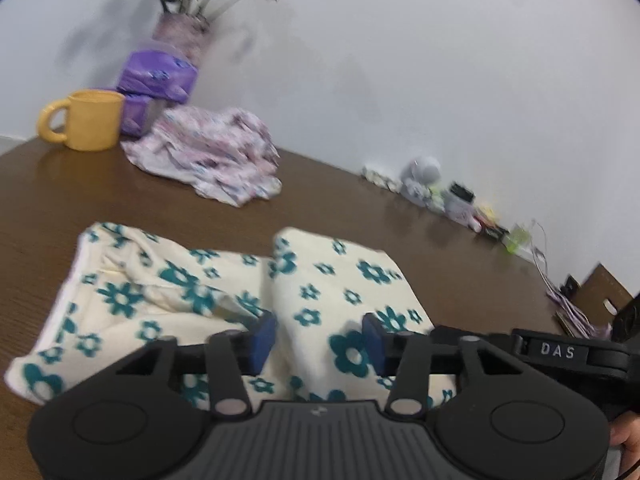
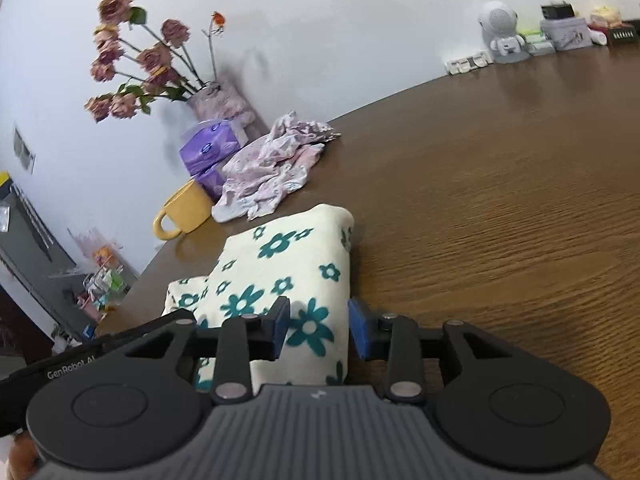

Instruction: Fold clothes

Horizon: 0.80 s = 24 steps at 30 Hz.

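- The floral cloth (image 1: 224, 304), cream with teal flowers, lies partly folded on the brown desk (image 1: 328, 200), low and centre in the left wrist view; one flap is turned over onto the rest.
- Left gripper (image 1: 320, 340): the blue jaws stand apart over the folded flap, a ridge of cloth between them; whether the pads press on it I cannot tell.
- In the right wrist view the cloth (image 2: 280, 264) sits lower centre, its folded edge running along bare desk (image 2: 500, 208).
- Right gripper (image 2: 318, 330): jaws apart, astride the near right edge of the cloth; a grip cannot be told.
- A crumpled pink garment (image 1: 208, 156) lies beyond the cloth, apart from it.
- Upper left of the left wrist view: a yellow mug (image 1: 92, 124), purple packs (image 1: 160, 76) and a vase of flowers (image 1: 180, 20) by the wall.
- Small items (image 2: 536, 40) line the wall, upper right in the right wrist view.
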Each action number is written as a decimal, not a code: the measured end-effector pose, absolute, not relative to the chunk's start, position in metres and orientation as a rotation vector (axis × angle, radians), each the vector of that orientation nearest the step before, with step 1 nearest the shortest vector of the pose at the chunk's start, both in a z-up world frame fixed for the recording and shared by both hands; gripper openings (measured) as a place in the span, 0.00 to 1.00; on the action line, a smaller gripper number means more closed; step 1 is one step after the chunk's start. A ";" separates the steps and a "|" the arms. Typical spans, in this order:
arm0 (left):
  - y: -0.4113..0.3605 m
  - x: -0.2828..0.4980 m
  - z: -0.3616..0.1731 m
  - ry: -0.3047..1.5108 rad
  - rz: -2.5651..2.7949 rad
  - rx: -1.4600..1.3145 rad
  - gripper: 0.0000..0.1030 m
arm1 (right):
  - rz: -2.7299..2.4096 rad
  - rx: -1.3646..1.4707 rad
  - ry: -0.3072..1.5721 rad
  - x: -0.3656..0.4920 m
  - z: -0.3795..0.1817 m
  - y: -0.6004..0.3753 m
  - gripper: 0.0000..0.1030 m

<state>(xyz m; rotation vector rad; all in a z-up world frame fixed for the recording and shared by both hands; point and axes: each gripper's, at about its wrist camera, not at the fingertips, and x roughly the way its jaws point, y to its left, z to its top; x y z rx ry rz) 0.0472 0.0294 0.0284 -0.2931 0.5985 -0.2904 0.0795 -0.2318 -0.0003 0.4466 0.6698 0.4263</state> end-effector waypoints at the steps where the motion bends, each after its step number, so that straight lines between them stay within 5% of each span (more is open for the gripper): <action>1: 0.026 0.049 0.027 0.610 -0.294 -0.283 0.26 | 0.424 0.457 0.671 0.082 -0.001 -0.233 0.32; 4: 0.025 0.050 0.027 0.610 -0.298 -0.269 0.25 | 0.434 0.440 0.679 0.082 -0.002 -0.224 0.21; 10: 0.041 0.060 0.035 0.612 -0.273 -0.356 0.48 | 0.442 0.396 0.675 0.086 0.005 -0.224 0.27; 18: 0.031 0.075 0.028 0.654 -0.291 -0.369 0.32 | 0.451 0.423 0.710 0.110 0.006 -0.222 0.27; 24: 0.053 0.087 0.030 0.659 -0.231 -0.483 0.46 | 0.466 0.404 0.715 0.112 0.006 -0.218 0.27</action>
